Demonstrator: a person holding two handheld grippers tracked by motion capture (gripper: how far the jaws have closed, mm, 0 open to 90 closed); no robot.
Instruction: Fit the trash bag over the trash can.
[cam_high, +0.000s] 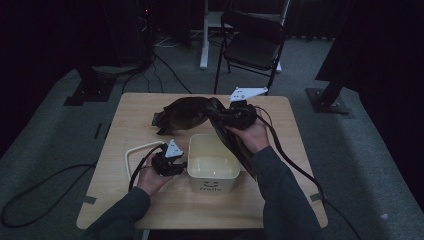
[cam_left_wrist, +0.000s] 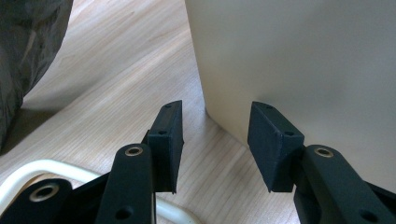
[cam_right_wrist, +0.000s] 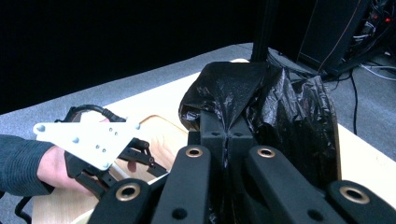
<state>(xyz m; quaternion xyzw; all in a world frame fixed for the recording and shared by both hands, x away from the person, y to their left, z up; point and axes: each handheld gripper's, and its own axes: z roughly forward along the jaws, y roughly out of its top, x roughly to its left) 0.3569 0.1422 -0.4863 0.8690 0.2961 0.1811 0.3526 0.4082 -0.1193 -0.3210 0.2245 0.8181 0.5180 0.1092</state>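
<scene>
A cream bin (cam_high: 212, 184) with a smiley face and a word printed on its front stands near the table's front middle. My left gripper (cam_high: 179, 165) rests at its left side, open. In the left gripper view the jaws (cam_left_wrist: 215, 140) stand apart before the bin's corner (cam_left_wrist: 303, 60), and nothing is between the pads. A crumpled black plastic bag (cam_high: 187, 112) lies behind the bin. My right gripper (cam_high: 226, 119) is shut on a fold of this bag (cam_right_wrist: 289, 112), its jaws (cam_right_wrist: 227, 133) pinched together on the film, and the bag hangs from it toward the bin's right side.
The wooden table (cam_high: 150, 205) has bare room at the front and left. A white cable loop (cam_high: 134, 152) lies beside the left hand. A black folding chair (cam_high: 252, 45) stands behind the table. Cables and stand bases lie on the grey floor.
</scene>
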